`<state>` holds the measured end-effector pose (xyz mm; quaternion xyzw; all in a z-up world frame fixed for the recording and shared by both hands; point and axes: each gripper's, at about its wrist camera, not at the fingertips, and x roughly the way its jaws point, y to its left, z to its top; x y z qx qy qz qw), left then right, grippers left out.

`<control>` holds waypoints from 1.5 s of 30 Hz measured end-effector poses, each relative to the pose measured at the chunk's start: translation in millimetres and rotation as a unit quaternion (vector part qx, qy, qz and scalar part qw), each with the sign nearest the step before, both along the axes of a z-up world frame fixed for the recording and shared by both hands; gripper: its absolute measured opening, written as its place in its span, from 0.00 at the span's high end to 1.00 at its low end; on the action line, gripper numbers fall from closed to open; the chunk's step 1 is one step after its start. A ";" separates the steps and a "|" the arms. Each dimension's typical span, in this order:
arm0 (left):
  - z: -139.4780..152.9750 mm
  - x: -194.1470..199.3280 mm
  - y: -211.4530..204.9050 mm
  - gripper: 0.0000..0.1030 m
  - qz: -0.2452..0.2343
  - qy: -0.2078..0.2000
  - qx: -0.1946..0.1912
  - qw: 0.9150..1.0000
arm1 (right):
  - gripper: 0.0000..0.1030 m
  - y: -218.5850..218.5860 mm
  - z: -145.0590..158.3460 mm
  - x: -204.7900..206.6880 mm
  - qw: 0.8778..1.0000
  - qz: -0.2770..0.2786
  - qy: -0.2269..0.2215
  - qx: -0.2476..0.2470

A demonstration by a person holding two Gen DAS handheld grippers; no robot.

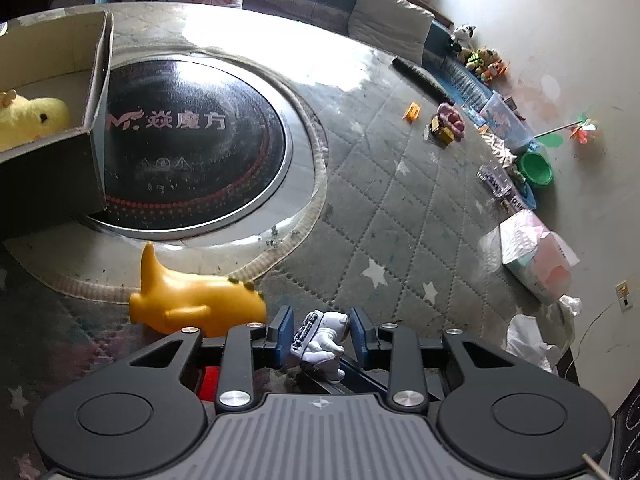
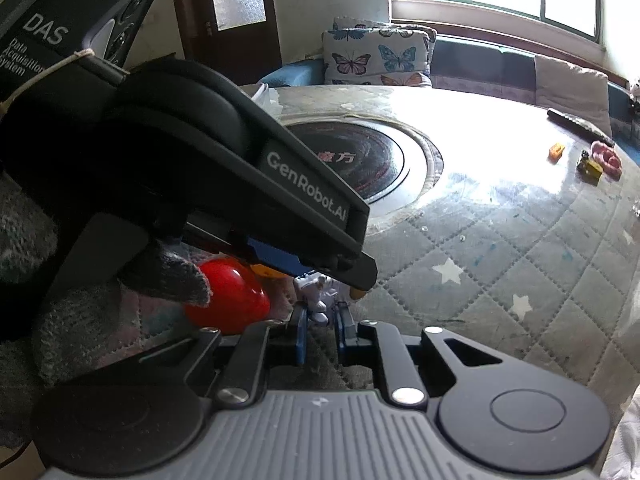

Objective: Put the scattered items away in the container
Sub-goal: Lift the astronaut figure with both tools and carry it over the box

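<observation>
My left gripper (image 1: 320, 330) is open with its blue pads on either side of a small white astronaut figure (image 1: 322, 340), not clearly touching it. An orange toy airplane (image 1: 192, 304) lies just left of it. The cardboard box (image 1: 52, 152) stands at the far left with a yellow plush duck (image 1: 32, 118) inside. My right gripper (image 2: 321, 334) is open and empty, just behind the same white figure (image 2: 318, 294). The left gripper's body (image 2: 240, 184) crosses above it. A red rounded toy (image 2: 234, 296) lies beside the figure.
A round black induction plate (image 1: 188, 148) sits in the quilted table cover (image 1: 400, 208). Small toys (image 1: 444, 124) lie at the far right side, with a green bowl (image 1: 536, 168), plastic containers and bags along the edge. Butterfly cushions (image 2: 376, 58) lie behind the table.
</observation>
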<state>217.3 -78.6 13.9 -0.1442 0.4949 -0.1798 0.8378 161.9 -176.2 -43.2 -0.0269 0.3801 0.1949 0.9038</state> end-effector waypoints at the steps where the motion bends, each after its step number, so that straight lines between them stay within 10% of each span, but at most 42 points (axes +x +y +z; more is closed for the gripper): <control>1: 1.8 -0.6 1.0 0.68 0.001 -0.003 -0.002 1.000 | 0.88 0.6 1.6 -0.2 1.000 0.001 -0.002 -0.001; 32: 79.6 1.0 105.6 0.71 0.118 -0.115 -0.023 0.986 | 0.88 92.6 67.7 43.1 0.987 0.113 -0.112 -0.014; 45: 70.2 36.2 151.5 0.72 0.156 -0.103 -0.016 0.982 | 0.89 136.0 61.3 90.0 0.985 0.139 -0.106 -0.010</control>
